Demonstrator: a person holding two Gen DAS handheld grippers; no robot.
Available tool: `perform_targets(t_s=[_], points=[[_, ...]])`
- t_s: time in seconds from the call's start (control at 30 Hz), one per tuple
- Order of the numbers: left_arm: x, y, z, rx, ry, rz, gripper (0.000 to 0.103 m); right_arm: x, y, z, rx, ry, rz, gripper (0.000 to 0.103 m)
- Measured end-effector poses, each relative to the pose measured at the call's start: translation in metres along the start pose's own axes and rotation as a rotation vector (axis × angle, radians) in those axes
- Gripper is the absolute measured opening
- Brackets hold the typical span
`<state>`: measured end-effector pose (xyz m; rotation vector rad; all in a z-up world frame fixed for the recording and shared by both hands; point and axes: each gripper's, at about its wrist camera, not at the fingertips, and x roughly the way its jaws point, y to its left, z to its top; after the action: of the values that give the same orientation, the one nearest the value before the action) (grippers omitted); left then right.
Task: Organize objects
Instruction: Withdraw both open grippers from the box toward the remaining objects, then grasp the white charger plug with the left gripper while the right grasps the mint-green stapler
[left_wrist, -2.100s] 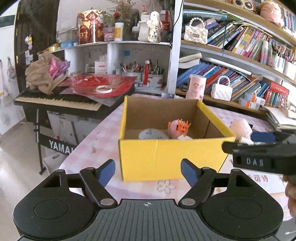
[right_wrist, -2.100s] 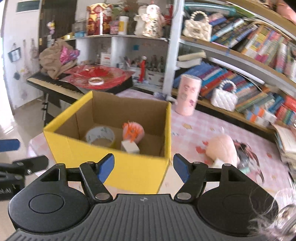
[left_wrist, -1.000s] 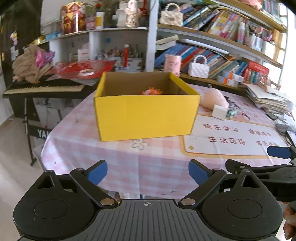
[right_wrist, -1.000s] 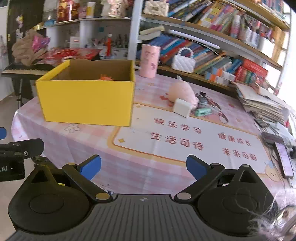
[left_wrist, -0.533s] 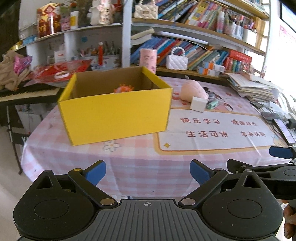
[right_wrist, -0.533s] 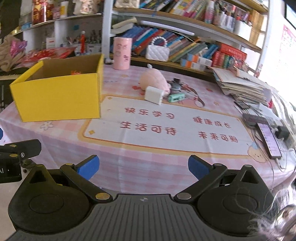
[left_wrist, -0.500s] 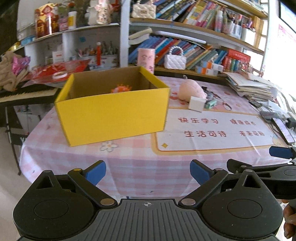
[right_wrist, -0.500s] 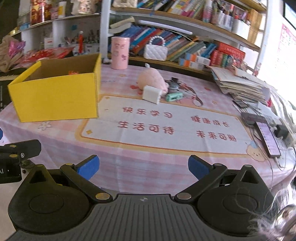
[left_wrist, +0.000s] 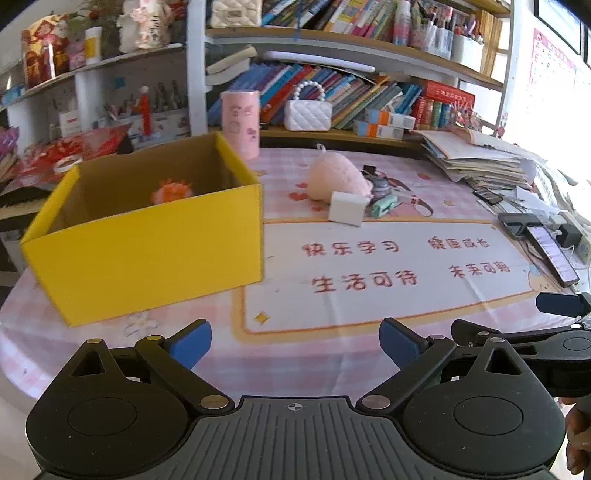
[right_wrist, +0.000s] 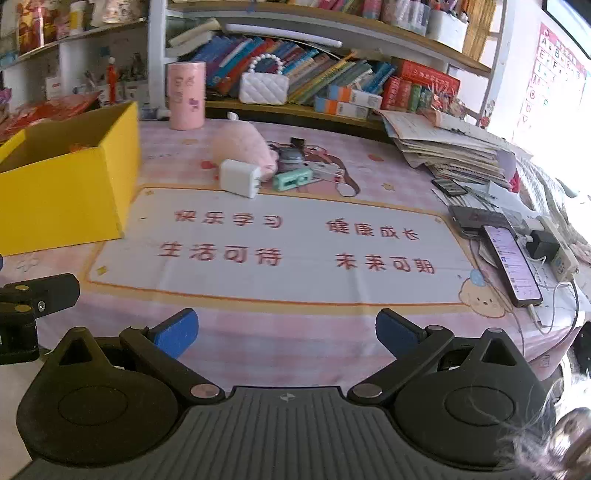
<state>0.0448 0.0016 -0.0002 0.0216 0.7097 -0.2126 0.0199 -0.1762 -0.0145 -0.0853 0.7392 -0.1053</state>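
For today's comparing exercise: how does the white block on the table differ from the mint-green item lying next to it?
The white block is boxy and taller; the mint-green item is flatter and longer. The block is plain white and sits nearer the yellow box; the green one lies on its other side. Both rest on the tablecloth beside the pink plush toy, outside the box.

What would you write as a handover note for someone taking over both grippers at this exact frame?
Left gripper: open, empty, at the near table edge.
Right gripper: open, empty, also at the near edge.
Yellow box stands on the table's left part; an orange spiky toy already lies inside.
Not yet boxed, clustered beyond the printed mat: pink plush, white charger block, small green item, and a dark grey item behind it, too unclear to name.
The phones and papers at the right edge may not belong to the job.
Next, probably: right gripper reaches for the charger block.
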Motion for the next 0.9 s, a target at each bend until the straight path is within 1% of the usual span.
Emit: perform_targets(t_s=[0.2, 0.47, 0.73, 0.9], points=[[0.024, -0.019, 0.017, 0.007, 0.006, -0.007, 0.099, 0.024, -0.025, 0.015, 0.011, 0.022, -0.005, 0.103], [0.056, -0.041, 0.04, -0.002, 0.014, 0.011, 0.099, 0.053, -0.051, 0.04, 0.001, 0.014, 0.021, 0.103], [0.082, -0.06, 0.059, -0.052, 0.031, 0.037, 0.099, 0.081, -0.075, 0.061, -0.024, 0.006, 0.093, 0.1], [0.097, -0.07, 0.068, -0.076, 0.032, 0.041, 0.099, 0.101, -0.088, 0.072, -0.03, 0.009, 0.146, 0.092]])
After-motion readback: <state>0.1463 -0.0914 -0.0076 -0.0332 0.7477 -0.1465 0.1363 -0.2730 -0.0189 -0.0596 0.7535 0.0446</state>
